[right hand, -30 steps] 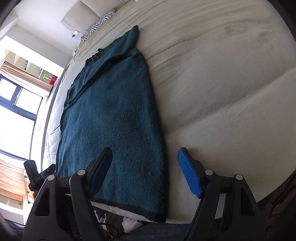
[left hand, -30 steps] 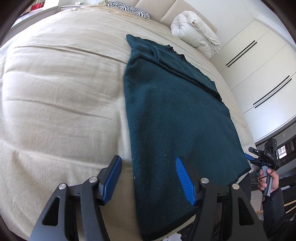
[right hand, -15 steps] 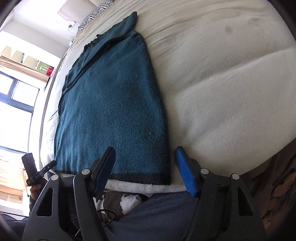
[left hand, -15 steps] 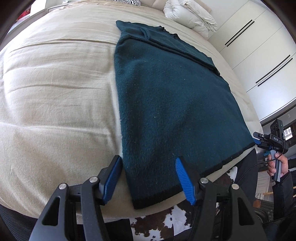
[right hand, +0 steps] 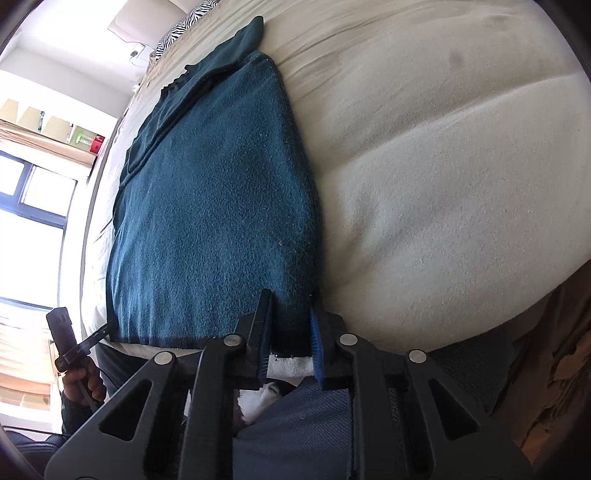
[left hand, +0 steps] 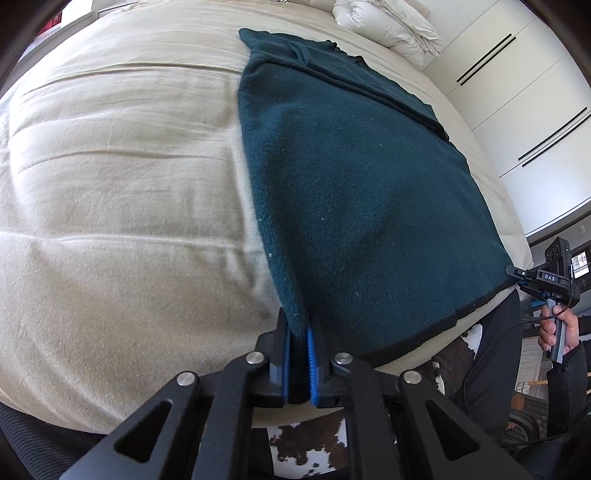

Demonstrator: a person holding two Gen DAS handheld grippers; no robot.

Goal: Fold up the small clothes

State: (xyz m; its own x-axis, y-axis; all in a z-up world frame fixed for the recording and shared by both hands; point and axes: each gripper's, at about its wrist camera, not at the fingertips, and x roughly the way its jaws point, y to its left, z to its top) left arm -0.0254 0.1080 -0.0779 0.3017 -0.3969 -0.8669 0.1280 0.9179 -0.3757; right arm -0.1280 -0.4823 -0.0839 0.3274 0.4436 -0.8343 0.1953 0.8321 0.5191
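Observation:
A dark teal sweater (left hand: 362,192) lies flat on the beige bed (left hand: 122,192), its sleeves folded across the far end. My left gripper (left hand: 297,334) is shut on the sweater's near left hem corner, which bunches up between the blue pads. In the right wrist view the same sweater (right hand: 214,206) stretches away from me. My right gripper (right hand: 290,325) is shut on its near right hem corner at the bed's edge. The right gripper also shows in the left wrist view (left hand: 517,275) at the far hem corner.
A white duvet (left hand: 388,26) is piled at the head of the bed. White wardrobe doors (left hand: 524,92) stand to the right. A zebra pillow (right hand: 181,26) and a window (right hand: 29,199) show in the right wrist view. A cowhide rug (left hand: 306,443) lies below the bed edge.
Both grippers were open above the sweater's hem. They have dropped to the near hem corners and closed on the fabric.

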